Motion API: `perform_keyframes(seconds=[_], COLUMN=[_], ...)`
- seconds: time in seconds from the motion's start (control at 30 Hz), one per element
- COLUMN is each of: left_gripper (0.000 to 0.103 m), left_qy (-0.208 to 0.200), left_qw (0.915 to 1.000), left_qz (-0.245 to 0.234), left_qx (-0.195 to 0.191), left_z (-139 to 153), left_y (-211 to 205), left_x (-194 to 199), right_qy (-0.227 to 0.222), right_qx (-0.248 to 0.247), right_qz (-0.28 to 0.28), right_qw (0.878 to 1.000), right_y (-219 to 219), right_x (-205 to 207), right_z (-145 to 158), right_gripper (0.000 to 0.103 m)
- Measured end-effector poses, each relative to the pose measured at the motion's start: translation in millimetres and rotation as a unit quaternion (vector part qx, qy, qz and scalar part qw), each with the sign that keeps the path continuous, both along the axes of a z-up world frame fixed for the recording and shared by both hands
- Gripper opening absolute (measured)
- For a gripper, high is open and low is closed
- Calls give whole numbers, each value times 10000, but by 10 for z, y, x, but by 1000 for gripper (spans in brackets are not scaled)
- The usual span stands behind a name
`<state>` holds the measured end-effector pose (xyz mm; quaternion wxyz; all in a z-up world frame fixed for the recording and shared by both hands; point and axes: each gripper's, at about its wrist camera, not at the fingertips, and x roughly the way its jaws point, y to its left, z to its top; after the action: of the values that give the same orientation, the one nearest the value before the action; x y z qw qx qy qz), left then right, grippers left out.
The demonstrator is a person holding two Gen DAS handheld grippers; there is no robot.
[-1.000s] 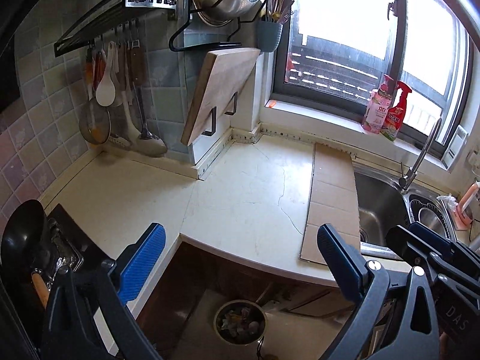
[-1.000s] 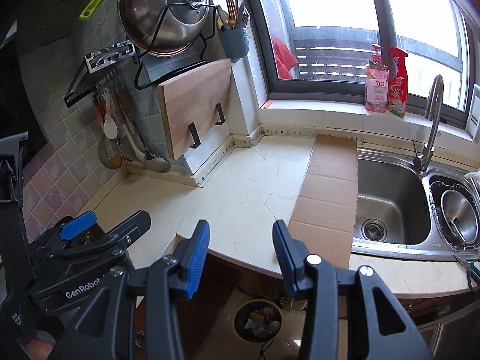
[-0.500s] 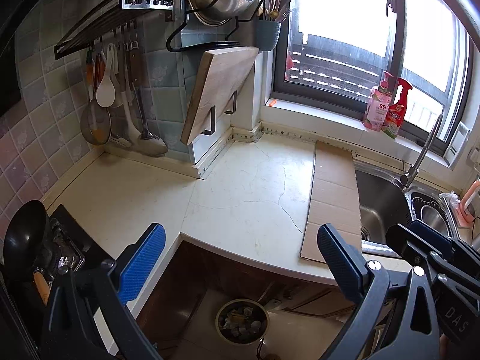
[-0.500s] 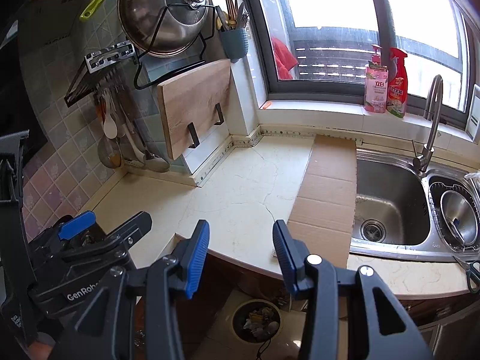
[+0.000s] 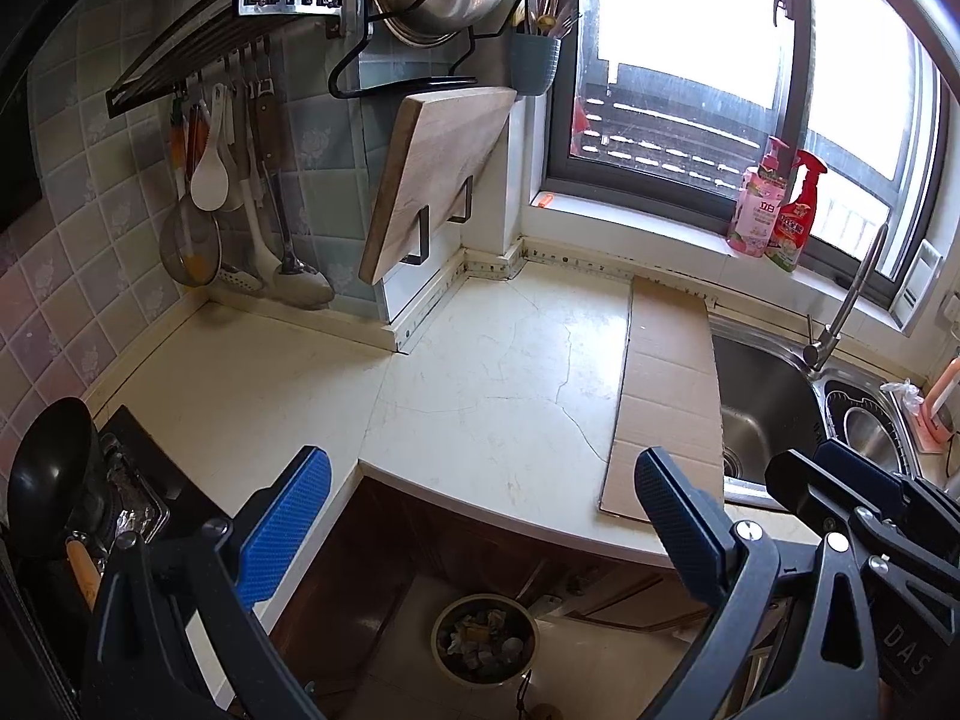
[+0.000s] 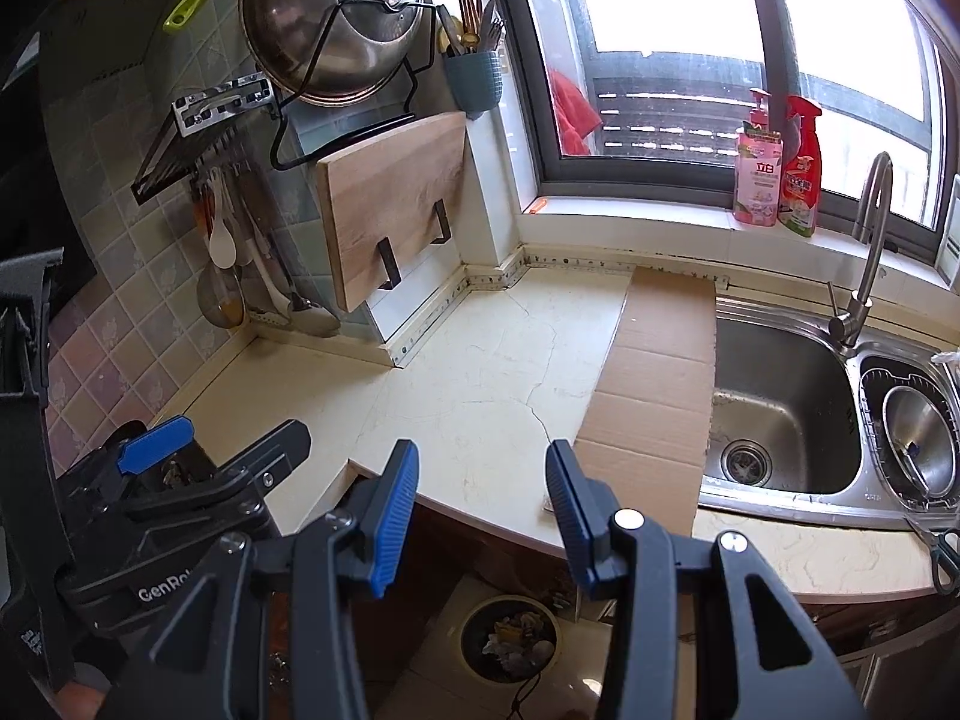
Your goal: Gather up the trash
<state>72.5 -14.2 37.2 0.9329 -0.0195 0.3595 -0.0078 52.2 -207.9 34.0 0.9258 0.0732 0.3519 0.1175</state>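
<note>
Our left gripper (image 5: 474, 534) hangs with fingers wide apart and empty. Our right gripper (image 6: 480, 510) holds its fingers partly apart, also empty. Between them and the sink (image 6: 774, 396), a flat cardboard sheet (image 6: 654, 396) lies on the desk (image 6: 480, 372), its near edge overhanging. We judge it light, stiff and bendable; pinch that near edge.

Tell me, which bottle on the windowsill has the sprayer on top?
The red bottle. It has a trigger sprayer, and stands nearer the tap. The pink bottle beside it has a pump top.
</note>
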Motion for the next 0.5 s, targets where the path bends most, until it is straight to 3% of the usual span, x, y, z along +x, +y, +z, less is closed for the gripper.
perform_keyframes(seconds=[0.5], left_gripper=[101], left_qy=[7], left_qw=[9999], left_qz=[-11], left_qx=[104], left_z=[-29], left_y=[-4], left_x=[36], right_qy=[16], right_qx=[-13], right_qz=[76], right_qw=[10000], right_y=[-36], right_x=[40], right_z=[-14], right_gripper=[45])
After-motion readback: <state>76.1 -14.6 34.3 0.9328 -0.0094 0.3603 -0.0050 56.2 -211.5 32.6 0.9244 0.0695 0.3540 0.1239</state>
